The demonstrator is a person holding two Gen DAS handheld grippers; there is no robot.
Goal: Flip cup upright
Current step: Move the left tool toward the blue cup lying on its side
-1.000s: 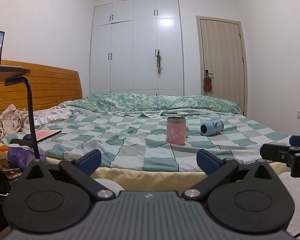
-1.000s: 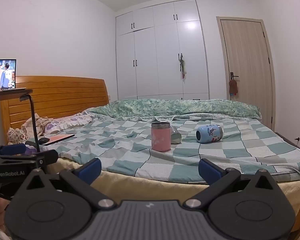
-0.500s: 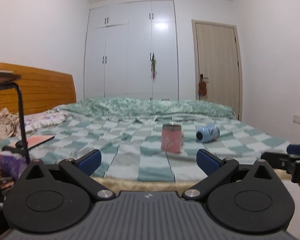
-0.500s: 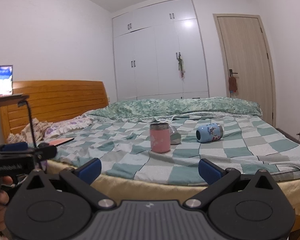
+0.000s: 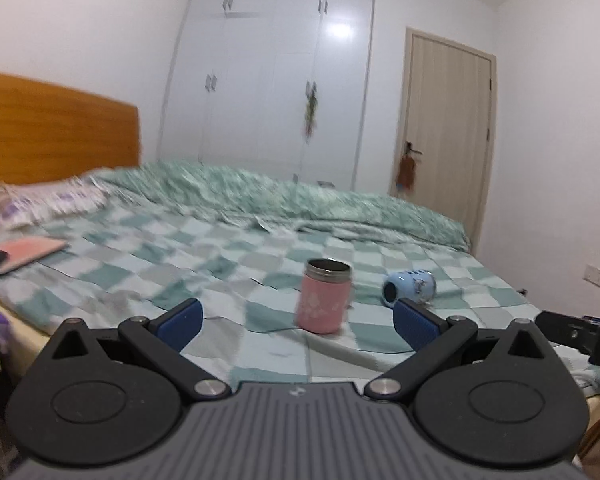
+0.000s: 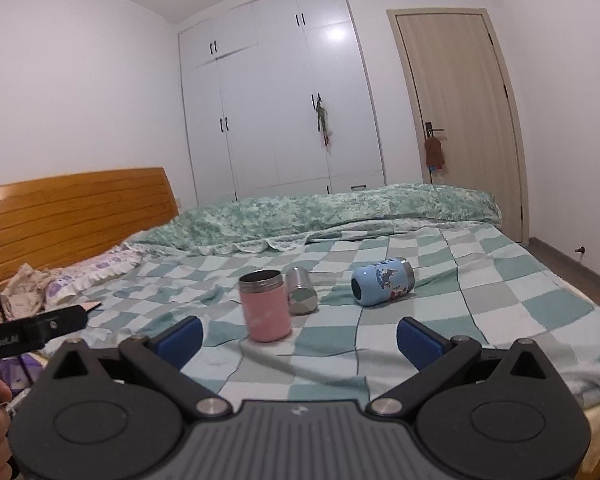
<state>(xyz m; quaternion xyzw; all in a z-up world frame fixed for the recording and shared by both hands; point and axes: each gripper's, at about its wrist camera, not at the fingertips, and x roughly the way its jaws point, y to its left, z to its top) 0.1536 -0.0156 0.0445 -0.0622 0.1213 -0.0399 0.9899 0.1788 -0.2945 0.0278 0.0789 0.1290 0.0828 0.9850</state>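
Note:
A light blue cup (image 6: 382,282) with a cartoon print lies on its side on the checked bedspread (image 6: 500,300); it also shows in the left wrist view (image 5: 409,286). A pink cup (image 6: 265,305) stands upright to its left, mouth up, also in the left wrist view (image 5: 323,295). A small steel cup (image 6: 301,290) lies on its side right behind the pink one. My left gripper (image 5: 296,324) and my right gripper (image 6: 298,338) are both open and empty, short of the cups, over the bed's near edge.
A green quilt (image 6: 340,212) is bunched along the far side of the bed. A wooden headboard (image 6: 72,208) and pillows (image 6: 96,276) are at the left. A pink notebook (image 5: 30,250) lies on the bed at left. Wardrobe (image 6: 280,112) and door (image 6: 456,120) stand behind.
Both grippers have moved forward and higher toward the bed, so the cups appear closer. The left view is blurred by motion. The cups have not moved.

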